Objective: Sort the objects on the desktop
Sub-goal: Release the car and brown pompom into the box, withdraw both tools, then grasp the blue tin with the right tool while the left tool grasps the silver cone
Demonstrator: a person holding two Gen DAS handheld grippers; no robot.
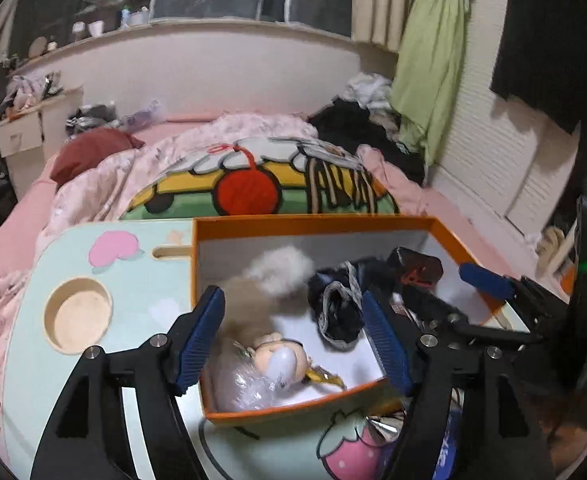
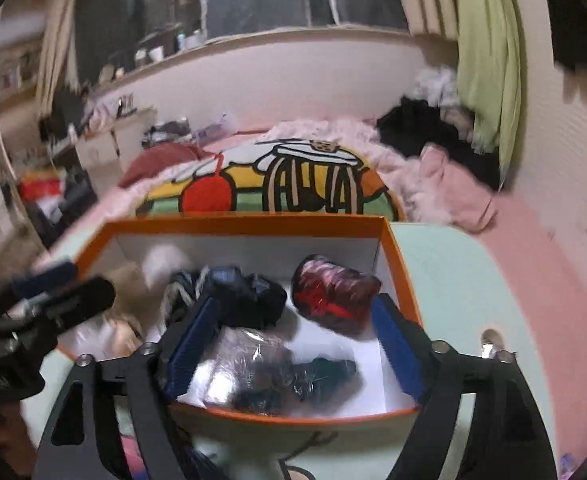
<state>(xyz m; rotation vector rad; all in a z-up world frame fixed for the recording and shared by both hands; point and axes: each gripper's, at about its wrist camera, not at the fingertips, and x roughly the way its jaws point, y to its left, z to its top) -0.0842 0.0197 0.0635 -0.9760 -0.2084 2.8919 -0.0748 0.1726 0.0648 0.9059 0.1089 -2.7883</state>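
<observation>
A cluttered bedroom lies ahead: a pink bed with a cartoon blanket [image 1: 253,184], a window ledge behind it, a green garment [image 1: 433,80] hanging by the wall. In front of the bed sits my pale green lap table [image 1: 133,300], and on it the orange box [image 1: 313,222], which I'll take as my landmark.

My left claw [image 1: 293,340] hangs over the near left part of the box with its jaws spread and nothing pressed between the pads. Inside the box below it lie a small doll-like figure [image 1: 281,358] in crinkled clear wrap, a dark bundle of cloth [image 1: 337,312] and a fluffy white puff [image 1: 279,270] toward the far wall. My right claw [image 2: 295,346] hovers over the box's near right part, jaws also wide and empty. Under it rests a clear plastic bag [image 2: 249,364] with something dark inside; the blur keeps me from saying what. A shiny red packet [image 2: 333,296] sits in the box's far right corner. Left of the box, the table's round cup recess [image 1: 78,314] is sunk into the top.
</observation>
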